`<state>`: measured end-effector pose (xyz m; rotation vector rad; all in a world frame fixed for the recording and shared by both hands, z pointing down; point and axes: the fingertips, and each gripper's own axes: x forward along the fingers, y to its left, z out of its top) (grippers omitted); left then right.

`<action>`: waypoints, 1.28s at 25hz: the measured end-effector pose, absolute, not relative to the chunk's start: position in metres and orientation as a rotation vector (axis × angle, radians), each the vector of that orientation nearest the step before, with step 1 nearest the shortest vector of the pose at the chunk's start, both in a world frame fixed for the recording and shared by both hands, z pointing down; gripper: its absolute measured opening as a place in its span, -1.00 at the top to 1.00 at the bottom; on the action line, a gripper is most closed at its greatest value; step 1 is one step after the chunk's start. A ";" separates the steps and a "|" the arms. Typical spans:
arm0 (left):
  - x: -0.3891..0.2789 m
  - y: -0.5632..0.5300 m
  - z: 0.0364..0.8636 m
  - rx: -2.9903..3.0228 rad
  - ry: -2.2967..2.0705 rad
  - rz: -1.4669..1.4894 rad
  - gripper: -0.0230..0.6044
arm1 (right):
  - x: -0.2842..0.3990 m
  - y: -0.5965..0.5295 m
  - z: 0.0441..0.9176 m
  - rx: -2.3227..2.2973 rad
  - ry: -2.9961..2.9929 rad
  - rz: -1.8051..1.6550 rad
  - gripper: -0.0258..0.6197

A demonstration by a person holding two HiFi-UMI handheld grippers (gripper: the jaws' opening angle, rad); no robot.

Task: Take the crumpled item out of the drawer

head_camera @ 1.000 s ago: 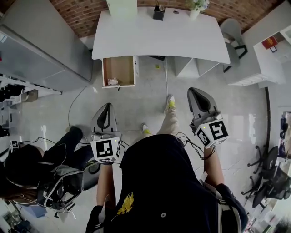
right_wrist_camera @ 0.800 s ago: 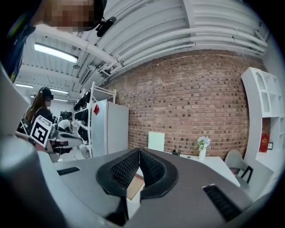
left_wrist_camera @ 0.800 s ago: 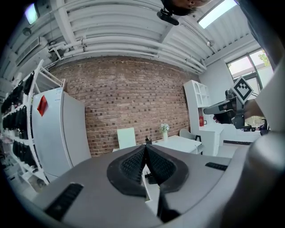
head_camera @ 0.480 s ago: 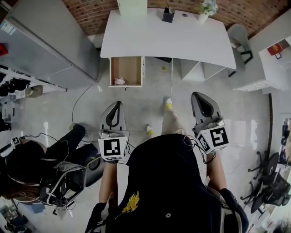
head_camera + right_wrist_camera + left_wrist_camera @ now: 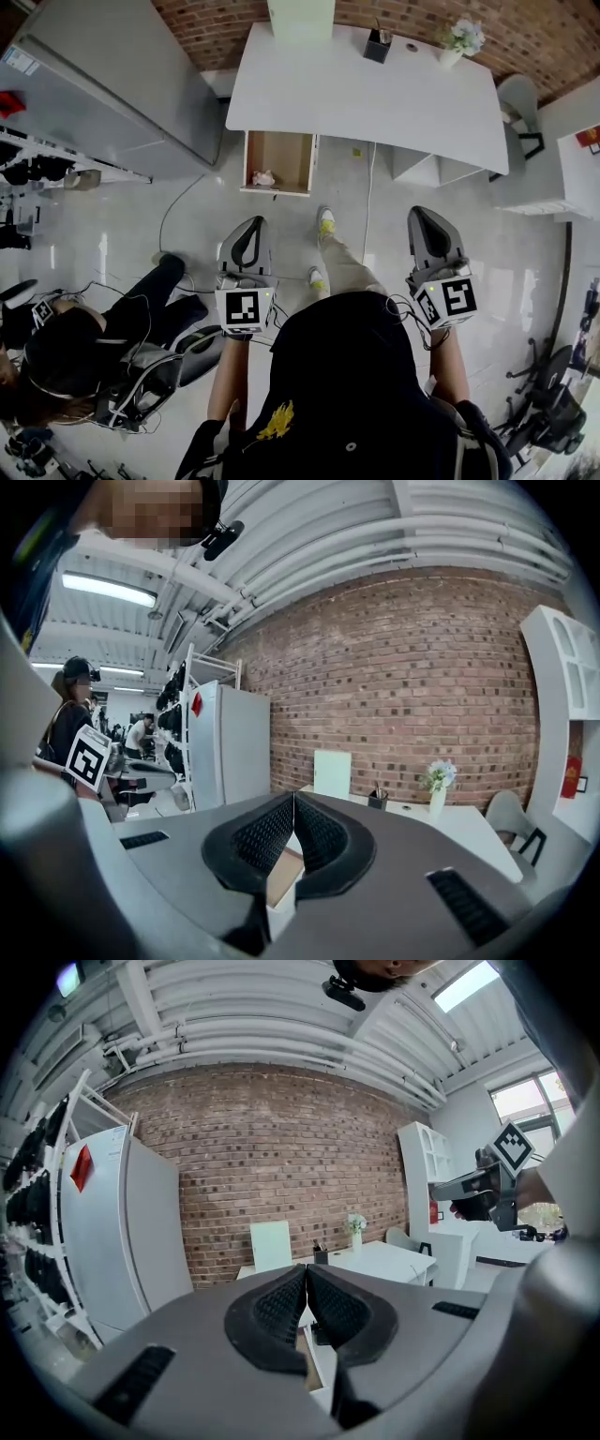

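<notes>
Crumpled item [image 5: 263,178], lying at the front of the open drawer [image 5: 286,150] beneath the bench [image 5: 366,89], is to be neared first, and the left gripper [image 5: 251,230] and right gripper [image 5: 427,220], both pressed together and empty, spread before descent.

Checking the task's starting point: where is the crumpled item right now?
Head view: the crumpled item lies inside the open drawer, near its front left corner, pulled out below the white desk's left end.
</notes>
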<state>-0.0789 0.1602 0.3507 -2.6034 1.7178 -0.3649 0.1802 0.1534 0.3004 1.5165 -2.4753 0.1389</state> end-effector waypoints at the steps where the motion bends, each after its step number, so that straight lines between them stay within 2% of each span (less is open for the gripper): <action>1: -0.079 0.151 0.352 -2.606 1.719 -0.385 0.87 | 0.176 0.140 0.305 1.501 -2.488 0.152 0.83; 5: -0.083 0.103 0.361 -2.617 1.725 -0.449 0.87 | 0.159 0.078 0.318 1.459 -2.522 0.162 0.83; 15: -0.061 -0.058 0.309 -2.561 1.790 -0.428 0.87 | 0.146 -0.080 0.304 1.358 -2.637 0.154 0.83; 21: -0.058 -0.105 0.310 -2.543 1.848 -0.474 0.87 | 0.141 -0.135 0.312 1.286 -2.673 0.221 0.83; 22: -0.059 -0.110 0.313 -2.547 1.859 -0.479 0.82 | 0.139 -0.142 0.316 1.269 -2.672 0.230 0.83; 23: -0.060 -0.114 0.318 -2.554 1.867 -0.486 0.17 | 0.135 -0.148 0.320 1.251 -2.671 0.236 0.83; 24: -0.062 -0.116 0.323 -2.560 1.874 -0.498 -0.19 | 0.131 -0.153 0.323 1.232 -2.670 0.242 0.83; 32: -0.112 -0.111 0.400 -2.613 1.830 -0.717 -0.19 | 0.078 -0.159 0.348 1.123 -2.637 0.267 0.83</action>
